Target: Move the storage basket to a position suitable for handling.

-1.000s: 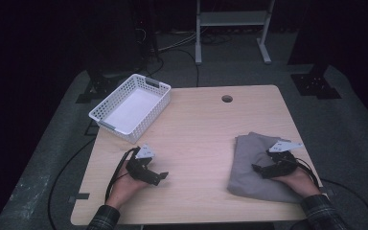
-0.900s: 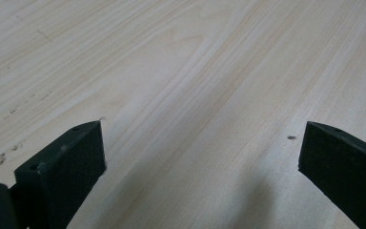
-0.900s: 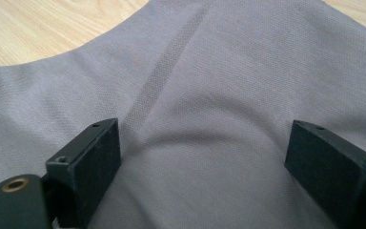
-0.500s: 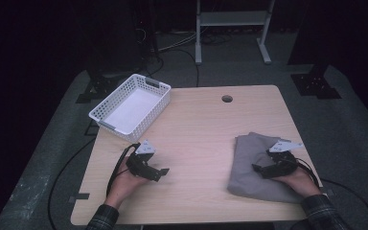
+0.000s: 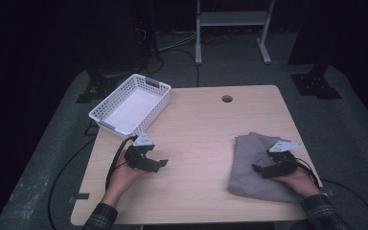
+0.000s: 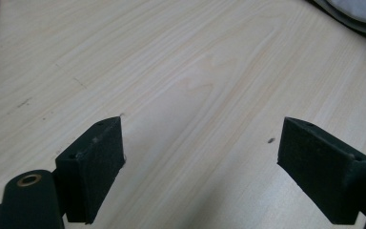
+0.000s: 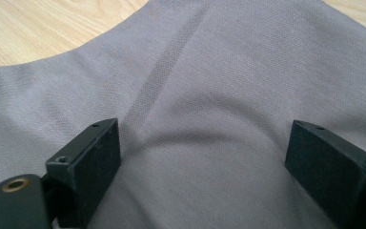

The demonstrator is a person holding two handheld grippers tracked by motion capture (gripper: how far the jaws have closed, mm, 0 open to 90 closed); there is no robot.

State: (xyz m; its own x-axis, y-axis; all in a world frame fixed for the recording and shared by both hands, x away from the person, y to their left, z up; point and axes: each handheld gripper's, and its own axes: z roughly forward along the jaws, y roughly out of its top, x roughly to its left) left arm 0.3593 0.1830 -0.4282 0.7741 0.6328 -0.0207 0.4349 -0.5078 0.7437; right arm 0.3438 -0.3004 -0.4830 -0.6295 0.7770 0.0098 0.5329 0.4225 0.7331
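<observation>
Table [image 5: 196, 143]: light wood, round hole [image 5: 227, 98] near far edge | White basket [image 5: 131, 103]: far-left corner of table, overhanging edge | Grey cloth [image 5: 254, 165]: folded, near-right part of table | Right gripper [image 5: 264, 168]: on cloth, jaws apart | Left gripper [image 5: 159, 164]: near-left of table, jaws just been closing, nothing between them.

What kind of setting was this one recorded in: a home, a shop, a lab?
Most likely a lab or recording studio: a bare wooden table stands on grey carpet against dark surroundings, cables trail over the floor, and a metal stand stands behind it. Nothing looks domestic.
</observation>
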